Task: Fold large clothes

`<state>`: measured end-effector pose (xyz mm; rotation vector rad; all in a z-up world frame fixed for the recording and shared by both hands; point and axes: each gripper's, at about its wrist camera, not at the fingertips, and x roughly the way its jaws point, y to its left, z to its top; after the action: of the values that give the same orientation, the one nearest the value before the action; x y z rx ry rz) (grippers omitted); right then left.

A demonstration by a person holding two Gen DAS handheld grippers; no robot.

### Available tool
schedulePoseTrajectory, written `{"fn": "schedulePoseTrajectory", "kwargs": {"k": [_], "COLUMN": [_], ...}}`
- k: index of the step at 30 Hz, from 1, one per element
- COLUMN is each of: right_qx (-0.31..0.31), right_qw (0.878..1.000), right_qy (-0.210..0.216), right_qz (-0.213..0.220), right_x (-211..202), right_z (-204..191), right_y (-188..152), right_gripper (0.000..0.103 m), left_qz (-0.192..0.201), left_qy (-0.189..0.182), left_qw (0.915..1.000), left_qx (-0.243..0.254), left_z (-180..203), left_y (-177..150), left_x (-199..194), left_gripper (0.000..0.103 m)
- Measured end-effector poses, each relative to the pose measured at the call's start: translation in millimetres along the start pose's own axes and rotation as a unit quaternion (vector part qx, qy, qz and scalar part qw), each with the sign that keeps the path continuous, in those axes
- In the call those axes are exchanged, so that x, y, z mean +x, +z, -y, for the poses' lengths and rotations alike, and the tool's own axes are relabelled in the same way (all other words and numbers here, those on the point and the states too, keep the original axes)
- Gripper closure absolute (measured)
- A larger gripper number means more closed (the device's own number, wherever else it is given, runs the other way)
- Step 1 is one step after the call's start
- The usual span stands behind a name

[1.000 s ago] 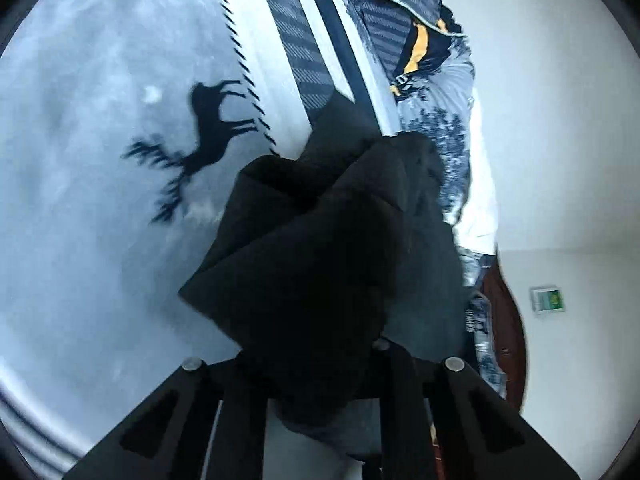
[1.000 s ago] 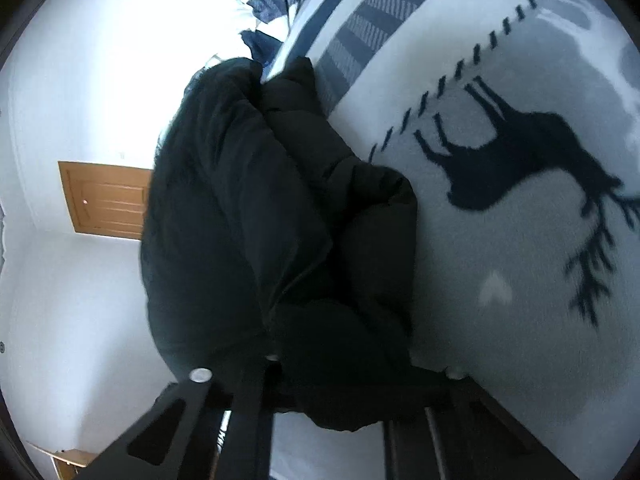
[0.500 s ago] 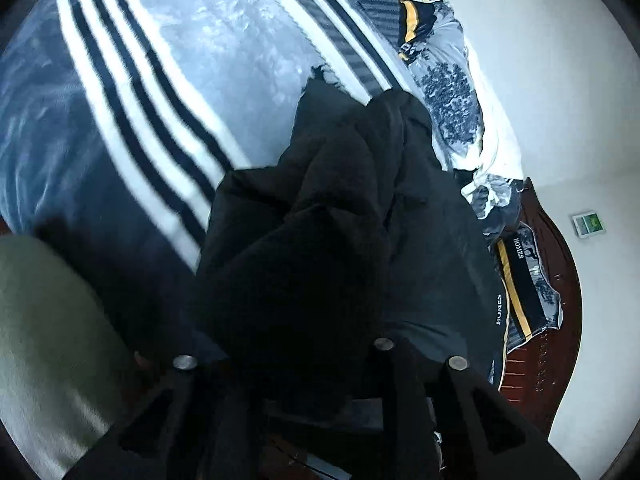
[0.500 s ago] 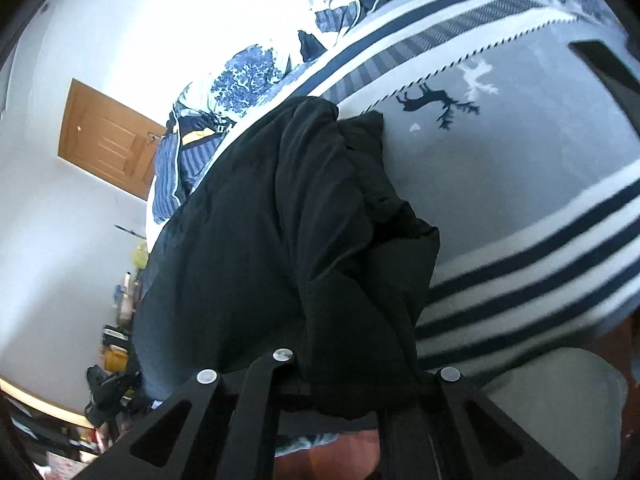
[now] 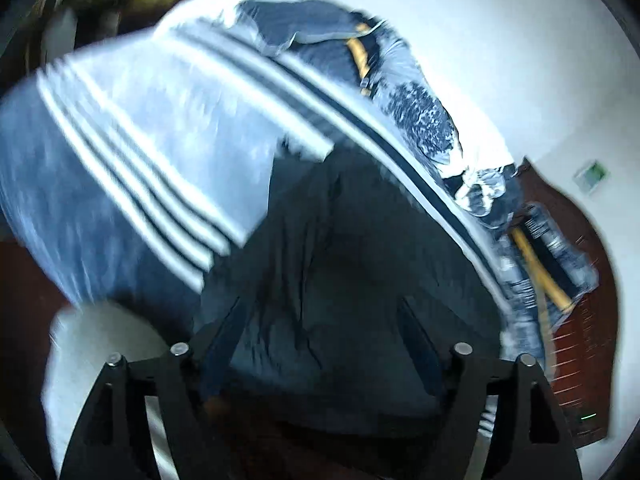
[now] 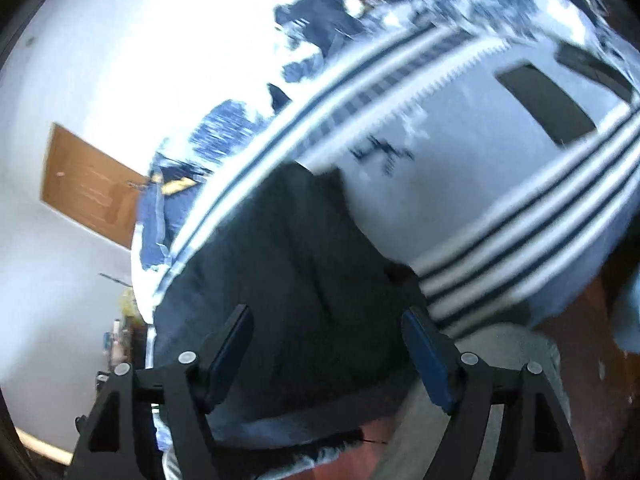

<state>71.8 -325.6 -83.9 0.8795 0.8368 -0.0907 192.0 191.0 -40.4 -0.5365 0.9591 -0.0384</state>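
Both jaws just opened: left gripper [image 5: 320, 336] and right gripper [image 6: 328, 344] stand wide, empty, releasing folded black fabric garment [image 6: 288, 272] onto striped blue-grey blanket [image 6: 460, 152]

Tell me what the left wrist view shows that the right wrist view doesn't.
Only the left wrist view shows the dark wooden headboard and a small green-and-white plate on the wall. Only the right wrist view shows the wooden door and the deer print on the blanket. Both show the black garment lying loose on the striped blanket, and a tool with its jaws apart and nothing clamped: left tool, right tool.
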Motion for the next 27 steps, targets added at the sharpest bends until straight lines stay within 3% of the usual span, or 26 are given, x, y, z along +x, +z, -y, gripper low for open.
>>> {"fn": "schedulePoseTrajectory", "kwargs": {"k": [2, 5, 6, 8, 12, 15, 21, 24, 27], "right_qx": [-0.032, -0.072, -0.083, -0.076, -0.071, -0.093, -0.14, -0.143, -0.133], "right_qw": [0.999, 0.996, 0.995, 0.994, 0.993, 0.993, 0.985, 0.98, 0.975], "right_qy": [0.016, 0.023, 0.032, 0.061, 0.096, 0.072, -0.009, -0.022, -0.012], "right_qz": [0.02, 0.047, 0.054, 0.049, -0.003, -0.029, -0.098, -0.137, -0.177], "right_x": [-11.9, -16.2, -14.3, -7.6, 23.5, 50.6, 125.8, 171.2, 215.5], "right_z": [-19.0, -47.0, -54.6, -62.4, -67.7, -68.4, -66.5, -63.1, -59.8], "right_y": [7.2, 14.7, 18.2, 23.1, 43.4, 64.3, 116.7, 134.8, 142.2], "right_gripper": [0.024, 0.024, 0.024, 0.024, 0.024, 0.024, 0.024, 0.024, 0.033], "left_qz": [0.035, 0.101, 0.101, 0.074, 0.015, -0.019, -0.079, -0.108, -0.126], "left_qy": [0.038, 0.102, 0.112, 0.111, 0.118, 0.131, 0.096, 0.096, 0.121], "left_qw": [0.9975, 0.9802, 0.9771, 0.9751, 0.973, 0.969, 0.9788, 0.9737, 0.9687], "left_qx": [0.049, 0.136, 0.15, 0.177, 0.198, 0.209, 0.162, 0.176, 0.176], "left_z": [21.2, 50.5, 55.2, 62.9, 65.8, 61.6, 40.7, 41.8, 40.7], "left_y": [6.4, 14.6, 16.8, 27.8, 56.0, 66.8, 103.2, 111.8, 111.5], "left_x": [-3.6, -4.2, -2.3, 13.1, 55.7, 75.5, 147.0, 181.9, 208.0], "left_gripper": [0.024, 0.024, 0.024, 0.024, 0.024, 0.024, 0.024, 0.024, 0.024]}}
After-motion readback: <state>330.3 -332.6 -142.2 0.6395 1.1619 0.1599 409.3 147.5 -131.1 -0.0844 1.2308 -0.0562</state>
